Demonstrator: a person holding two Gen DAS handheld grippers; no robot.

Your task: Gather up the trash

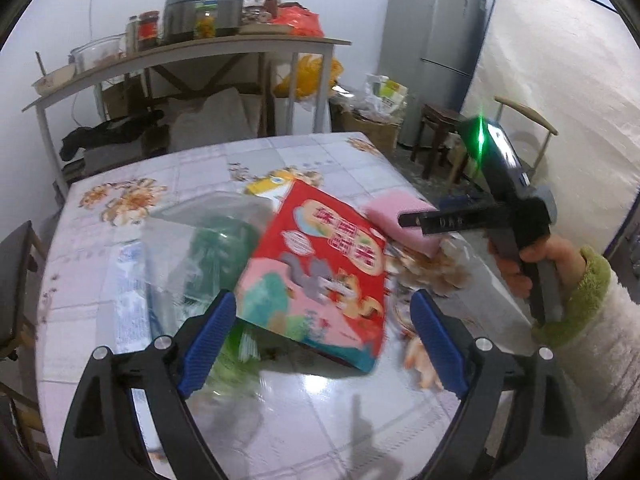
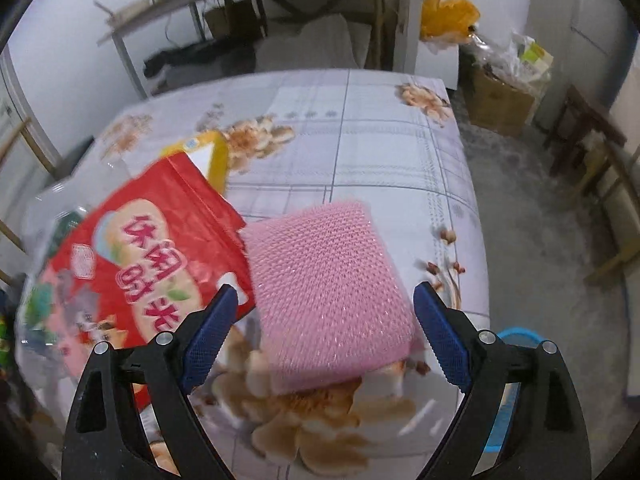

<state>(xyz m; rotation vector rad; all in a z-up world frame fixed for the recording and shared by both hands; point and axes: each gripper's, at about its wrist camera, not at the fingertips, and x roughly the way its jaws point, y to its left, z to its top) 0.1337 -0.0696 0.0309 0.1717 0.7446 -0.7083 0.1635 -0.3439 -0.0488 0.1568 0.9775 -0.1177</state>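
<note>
- Evidently little of the collecting is finished: the red snack bag (image 1: pixel 320 272) lies on the flowered tablecloth (image 1: pixel 328 412), tilted up over other litter and not in any bin.
- Just beside it, touching its right edge in the right wrist view, rests a pink mesh scouring pad (image 2: pixel 332 292); whether that counts as trash I cannot tell.
- Behind the red bag a yellow carton (image 2: pixel 210 156) pokes out, and to its left sits a clear plastic container (image 1: pixel 208 240) with something green inside, blurred.
- Pale brown scraps (image 1: pixel 432 272), perhaps peels or shells, are scattered at the bag's right side, so small debris remains too.
- Left gripper (image 1: pixel 324 332) has its jaws spread wide with the lower end of the red bag between them, the pads not pressing on it; nothing is held.
- Right gripper (image 2: pixel 326 332) likewise stands wide, with the near part of the pink pad between the fingers but ungripped.
- A blue rim (image 2: pixel 516 336), possibly a bucket or bin, shows below the table edge at the right; whether it is the trash receptacle is unclear.
- Judging from this, every piece on the table is still to be picked up and carried off.
</note>
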